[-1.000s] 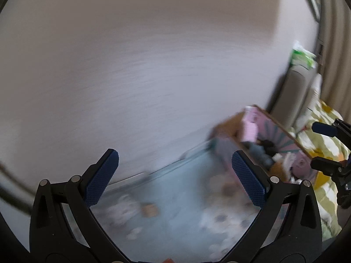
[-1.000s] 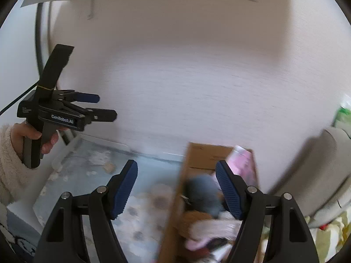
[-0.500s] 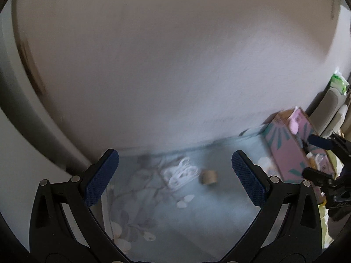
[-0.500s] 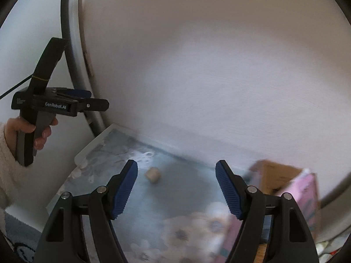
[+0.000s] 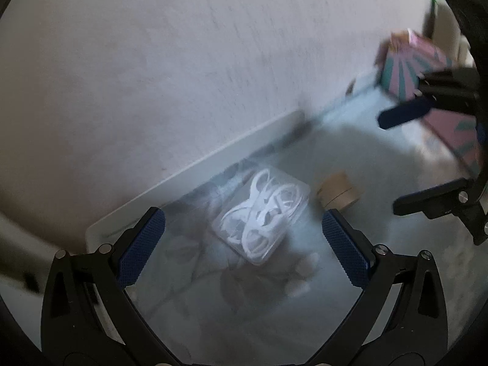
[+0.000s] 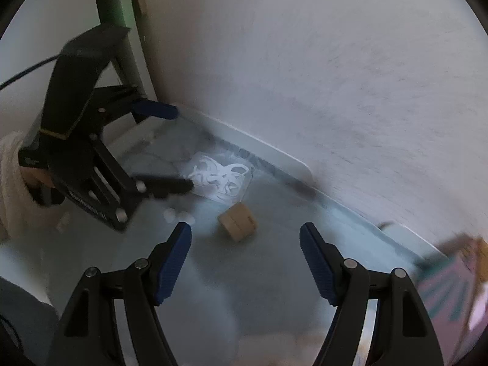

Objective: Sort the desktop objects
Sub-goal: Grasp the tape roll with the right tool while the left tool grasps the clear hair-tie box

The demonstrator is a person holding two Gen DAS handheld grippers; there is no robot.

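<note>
- Left wrist view: the left hand-held gripper (image 5: pixel 244 244) has dropped toward the desk (image 5: pixel 381 244) over the last second. Half a second ago the cable case and tape roll lay small and far ahead; a second ago the view was mostly wall.
- The clear case of white cable (image 5: pixel 262 216) now lies between and just ahead of its fingertips, a little left of centre. The jaws stand wide apart and hold nothing.
- The tape roll (image 5: pixel 338 194) sits just right of the case, ahead of the right fingertip.
- The right hand-held gripper (image 5: pixel 427 155) has come in at the far right, spread wide; the patterned box (image 5: pixel 408 67) shows behind it.
- Judged from this, the left side is lining up on the case, and no grasp has begun.
- Right wrist view: the right hand-held gripper (image 6: pixel 245 259) has also swung left and lower. The tape roll (image 6: pixel 238 221) now sits just ahead of its fingertips, left of centre. Its jaws are wide apart and empty.
- The cable case (image 6: pixel 221 180) lies farther ahead and left, with one finger of the left hand-held gripper (image 6: pixel 158 149) at its edge; contact cannot be told through the blur.
- The box (image 6: pixel 451 286) has slid to the lower right edge.
- This hand-held gripper seems bound for the tape.
- Count: two hand-held grippers, one cable case, one tape roll, one box; a few small pale blurs on the desk cannot be made out.
</note>
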